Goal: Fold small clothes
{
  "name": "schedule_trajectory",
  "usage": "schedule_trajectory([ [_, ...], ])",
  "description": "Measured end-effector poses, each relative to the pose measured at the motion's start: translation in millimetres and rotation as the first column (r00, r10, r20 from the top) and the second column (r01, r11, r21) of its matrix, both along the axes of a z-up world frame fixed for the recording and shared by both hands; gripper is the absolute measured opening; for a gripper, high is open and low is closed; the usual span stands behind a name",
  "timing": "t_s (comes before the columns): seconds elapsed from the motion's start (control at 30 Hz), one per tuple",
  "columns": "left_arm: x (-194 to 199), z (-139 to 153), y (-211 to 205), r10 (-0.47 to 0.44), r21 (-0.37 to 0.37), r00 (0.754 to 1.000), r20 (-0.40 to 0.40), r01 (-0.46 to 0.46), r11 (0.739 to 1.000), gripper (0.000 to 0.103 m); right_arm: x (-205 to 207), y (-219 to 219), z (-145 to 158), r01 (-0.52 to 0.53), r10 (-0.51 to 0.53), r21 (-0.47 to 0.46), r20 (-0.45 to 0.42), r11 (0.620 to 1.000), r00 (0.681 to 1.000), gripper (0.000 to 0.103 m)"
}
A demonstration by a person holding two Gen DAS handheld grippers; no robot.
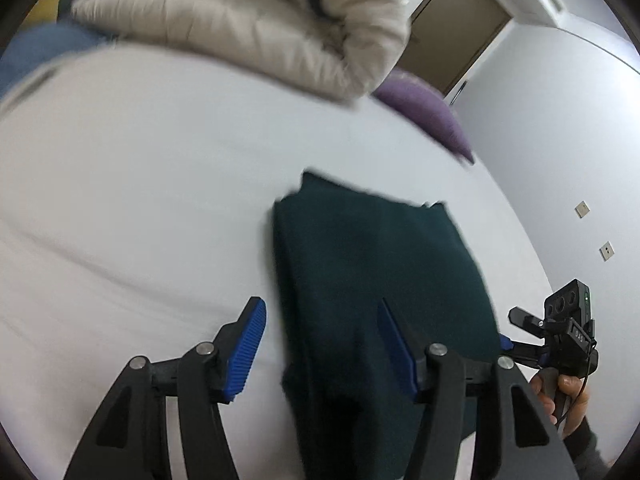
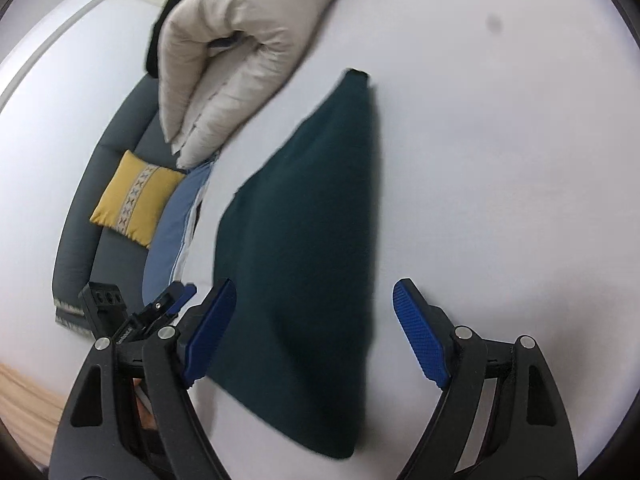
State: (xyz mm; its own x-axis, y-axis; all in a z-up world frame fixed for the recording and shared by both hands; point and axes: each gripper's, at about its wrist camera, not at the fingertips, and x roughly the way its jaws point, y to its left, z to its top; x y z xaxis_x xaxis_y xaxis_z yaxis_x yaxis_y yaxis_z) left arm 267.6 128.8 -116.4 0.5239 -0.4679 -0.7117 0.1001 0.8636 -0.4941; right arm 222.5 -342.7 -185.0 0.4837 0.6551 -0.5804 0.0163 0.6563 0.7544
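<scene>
Cloth [image 1: 380, 280], dark green and already folded narrow, lay flat on the white bed [image 1: 140, 200] beneath my left gripper [image 1: 320, 344] and right gripper [image 2: 316, 332], both with jaws apart and empty, so I judged the next fold needed a fresh pinch on its near edge.

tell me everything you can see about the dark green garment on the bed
The dark green garment is a small piece of soft, matte knit-looking fabric, already folded into a rough rectangle with layered edges at its far end. It lies flat on the white bed sheet, apart from the beige duvet beyond it. Both tongs are open above its near end: the left tongs straddle its left edge, the right tongs straddle most of its width. Neither grips it; contact is unclear.
</scene>
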Motion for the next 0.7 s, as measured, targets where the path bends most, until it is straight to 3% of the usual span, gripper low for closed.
schedule_trajectory([
  [0.13,31,-32,8,-0.032,-0.092,0.991,-0.133,0.019,0.996,0.06,16,14,-13,-0.025,0.027,0.081,-0.015,0.996,1.0,0.079],
  [0.37,74,-41,21,-0.051,-0.086,0.979,-0.198,0.034,0.996,0.061,37,42,-25,-0.069,0.07,0.003,-0.056,0.998,0.996,0.07],
  [0.43,78,-41,24,-0.058,-0.075,0.976,-0.209,0.044,0.996,0.055,41,44,-28,-0.066,0.065,-0.007,-0.07,0.998,0.995,0.06],
  [0.53,77,-42,35,-0.076,-0.088,0.972,-0.221,0.057,0.994,0.04,43,48,-29,-0.067,0.064,-0.04,-0.077,0.997,0.995,0.052],
  [0.7,69,-31,64,-0.068,-0.106,0.975,-0.213,0.046,0.993,0.024,31,51,-12,-0.057,0.053,-0.097,-0.038,0.994,0.998,0.041],
])
